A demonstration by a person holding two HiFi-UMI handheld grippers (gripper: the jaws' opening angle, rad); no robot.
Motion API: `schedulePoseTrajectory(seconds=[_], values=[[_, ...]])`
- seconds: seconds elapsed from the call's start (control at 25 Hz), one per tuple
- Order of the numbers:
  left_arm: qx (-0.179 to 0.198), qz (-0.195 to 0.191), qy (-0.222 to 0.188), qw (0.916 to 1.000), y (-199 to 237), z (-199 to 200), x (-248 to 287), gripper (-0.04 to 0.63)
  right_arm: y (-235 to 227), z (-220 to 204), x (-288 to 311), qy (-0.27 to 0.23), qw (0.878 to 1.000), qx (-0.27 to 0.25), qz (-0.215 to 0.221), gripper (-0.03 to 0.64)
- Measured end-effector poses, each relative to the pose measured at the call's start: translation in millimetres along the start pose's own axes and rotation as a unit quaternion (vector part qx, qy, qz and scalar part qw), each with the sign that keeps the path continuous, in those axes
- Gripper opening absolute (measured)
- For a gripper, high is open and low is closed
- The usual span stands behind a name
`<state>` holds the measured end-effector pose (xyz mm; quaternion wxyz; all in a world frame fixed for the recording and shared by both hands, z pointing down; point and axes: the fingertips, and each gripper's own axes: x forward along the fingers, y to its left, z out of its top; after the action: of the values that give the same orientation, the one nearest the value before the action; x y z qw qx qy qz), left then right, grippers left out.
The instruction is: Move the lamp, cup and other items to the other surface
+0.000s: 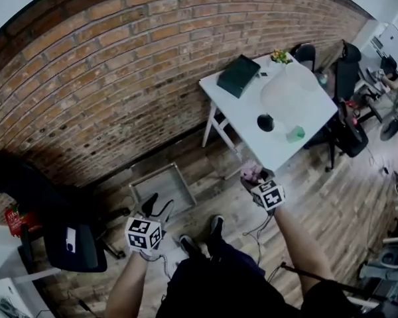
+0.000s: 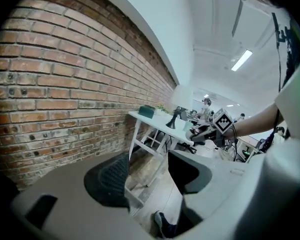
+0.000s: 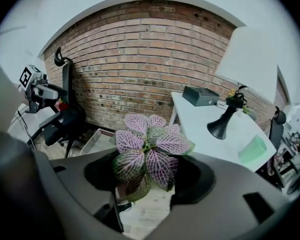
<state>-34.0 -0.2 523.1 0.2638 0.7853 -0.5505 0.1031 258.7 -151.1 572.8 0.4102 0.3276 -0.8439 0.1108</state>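
The right hand-held gripper [image 1: 253, 173] sits just right of centre in the head view, below the near edge of the white table [image 1: 252, 111]. Its jaws are closed on a pink-veined plant [image 3: 150, 154]. In the right gripper view the leaves fan out above the jaws at the middle of the frame, and the plant is clear of both table and floor [image 1: 318, 197].

The left hand-held gripper [image 1: 156, 207] is at lower centre-left of the head view. Its jaws stand apart with nothing between them; its own view shows only floor boards and a shoe through the gap.

The other task things are on the table, at the upper right of the head view:
- The lamp [image 1: 286, 91] stands mid-table, its white shade above a black base.
- The green cup [image 1: 295, 134] is just right of the base, near the table's front edge.
- A dark box [image 1: 239, 75] lies toward the back, close to the brick wall [image 1: 106, 78].

A shallow tray [image 1: 162, 184] lies on the floor by the wall — to the left of the table. A black office chair [image 1: 60, 217] fills the lower left.
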Motion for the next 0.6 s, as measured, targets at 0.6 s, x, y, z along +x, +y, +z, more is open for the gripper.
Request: schedulePoseTrajectory(seconds=[0.6], values=[[0.033,-0.006,0.010,0.9994,-73.8,41.1,63.4,0.241,-131.6,-44.1,-14.9,0.022,0.999,0.013,-0.046,0.279]])
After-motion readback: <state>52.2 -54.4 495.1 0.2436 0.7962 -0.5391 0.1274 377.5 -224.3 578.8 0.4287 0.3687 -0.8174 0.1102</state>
